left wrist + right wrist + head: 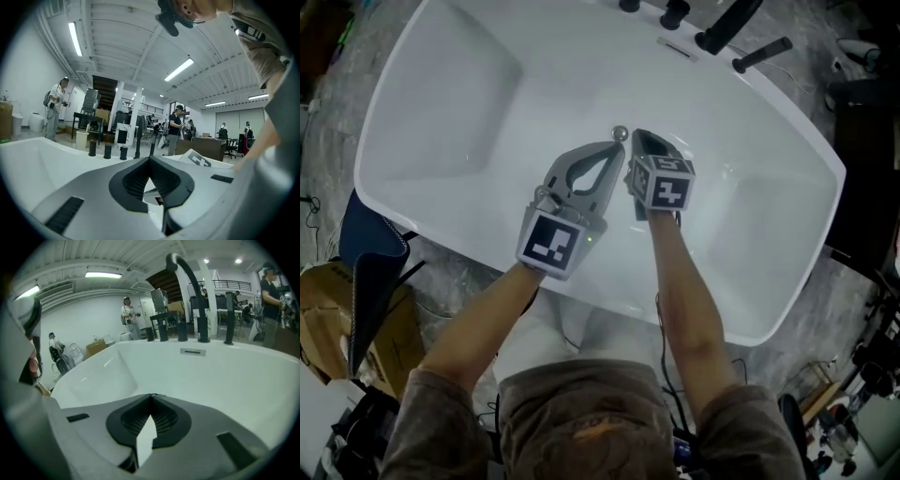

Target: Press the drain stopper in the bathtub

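Head view: steeply down over bathtub (441,141). Gripper views: low inside it, facing taps (202,329).

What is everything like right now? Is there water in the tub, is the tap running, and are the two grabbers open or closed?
White oval bathtub: no water in it.
Round silver drain stopper: uncovered; up or pressed down, cannot tell.
Black curved tap: no water coming out.
Left gripper: shut, empty, tip close beside the stopper.
Right gripper: shut, empty.

Grey left gripper (614,148) and right gripper (637,139), black-white marker cubes (551,242), brown sleeves (441,412).
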A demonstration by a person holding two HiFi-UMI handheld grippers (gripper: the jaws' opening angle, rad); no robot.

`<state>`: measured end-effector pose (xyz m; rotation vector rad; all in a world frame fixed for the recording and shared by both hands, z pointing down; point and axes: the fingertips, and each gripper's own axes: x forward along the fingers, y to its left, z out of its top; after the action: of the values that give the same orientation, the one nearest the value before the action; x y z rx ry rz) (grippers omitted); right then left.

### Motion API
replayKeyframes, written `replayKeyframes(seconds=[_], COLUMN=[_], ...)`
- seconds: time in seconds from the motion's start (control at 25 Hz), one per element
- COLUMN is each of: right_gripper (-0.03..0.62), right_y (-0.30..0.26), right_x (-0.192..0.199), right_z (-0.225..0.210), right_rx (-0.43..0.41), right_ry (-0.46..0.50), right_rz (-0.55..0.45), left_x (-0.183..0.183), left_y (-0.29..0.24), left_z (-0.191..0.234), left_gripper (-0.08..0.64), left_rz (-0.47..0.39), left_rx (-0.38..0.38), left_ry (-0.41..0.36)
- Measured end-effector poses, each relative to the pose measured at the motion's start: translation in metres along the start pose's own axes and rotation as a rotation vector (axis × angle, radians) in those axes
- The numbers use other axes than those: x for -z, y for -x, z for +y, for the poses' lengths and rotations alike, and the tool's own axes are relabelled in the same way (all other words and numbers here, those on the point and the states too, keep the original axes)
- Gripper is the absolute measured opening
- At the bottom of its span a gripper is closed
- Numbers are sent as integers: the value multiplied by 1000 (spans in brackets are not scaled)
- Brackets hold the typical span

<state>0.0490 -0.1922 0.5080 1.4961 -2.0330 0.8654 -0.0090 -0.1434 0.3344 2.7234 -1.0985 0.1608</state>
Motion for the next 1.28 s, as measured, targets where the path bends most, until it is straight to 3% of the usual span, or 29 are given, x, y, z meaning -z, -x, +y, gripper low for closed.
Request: replayKeyframes(seconds=[0.52, 0.84, 1.28], right_gripper=[0, 0, 1], right_y=[184, 299, 406], right_x=[-101, -116, -113], right_z=[68, 118, 154], right_rx=[-110, -266, -448], right_ry=[2, 78, 273], right_rz=[-177, -244, -363], left_x=[-124, -158, -188], left_y=[74, 112, 148], left_z=[-61, -111, -158], left_gripper=[5, 5, 5], left_rz=[-9, 55, 47], left_rx=[-77, 12, 109], left_ry=[-10, 35, -20])
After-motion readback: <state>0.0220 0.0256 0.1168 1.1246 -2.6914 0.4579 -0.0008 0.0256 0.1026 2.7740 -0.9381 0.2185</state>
